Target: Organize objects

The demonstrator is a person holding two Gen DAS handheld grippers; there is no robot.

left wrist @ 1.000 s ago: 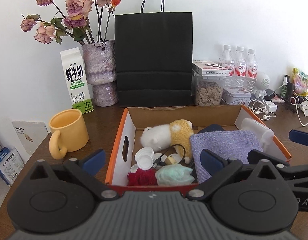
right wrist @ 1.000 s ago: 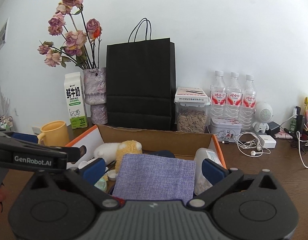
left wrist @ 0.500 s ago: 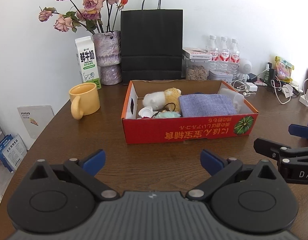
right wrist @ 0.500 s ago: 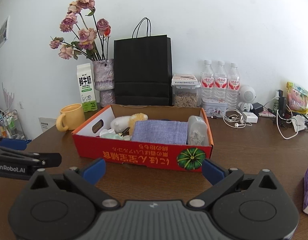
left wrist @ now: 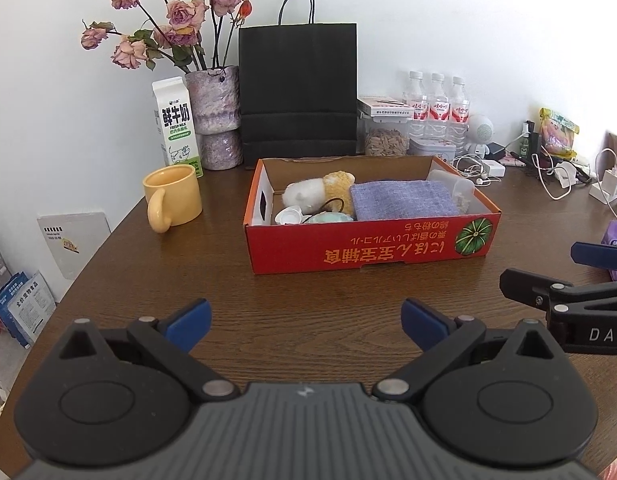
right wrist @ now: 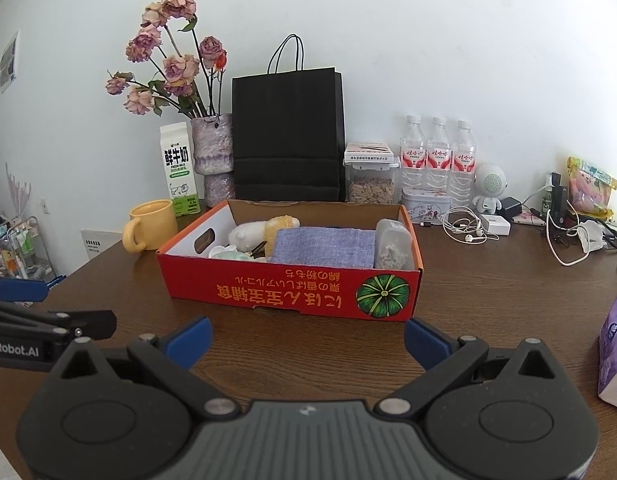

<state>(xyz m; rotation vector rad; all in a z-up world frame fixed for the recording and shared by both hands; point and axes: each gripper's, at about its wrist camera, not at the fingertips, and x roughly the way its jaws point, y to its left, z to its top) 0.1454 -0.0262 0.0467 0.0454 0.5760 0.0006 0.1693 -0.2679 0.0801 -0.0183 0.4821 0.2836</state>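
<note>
A red cardboard box (left wrist: 368, 246) (right wrist: 292, 294) stands on the brown table. It holds a folded purple cloth (left wrist: 402, 199) (right wrist: 322, 248), a white and yellow plush toy (left wrist: 318, 190) (right wrist: 260, 230), a clear plastic container (left wrist: 454, 190) (right wrist: 392, 244) and small items. My left gripper (left wrist: 306, 326) is open and empty, well in front of the box. My right gripper (right wrist: 306, 338) is open and empty, also in front of the box. Each gripper shows at the edge of the other's view.
A yellow mug (left wrist: 172, 198), a milk carton (left wrist: 176, 126), a vase of dried roses (left wrist: 214, 120) and a black paper bag (left wrist: 298, 88) stand behind the box. Water bottles (right wrist: 438, 156), a seed jar, cables and chargers lie back right. A purple tissue pack (right wrist: 614, 354) lies at right.
Both grippers have pulled back from over the box to the table's front. The box, once close under them, now lies farther away. Both stay open.
</note>
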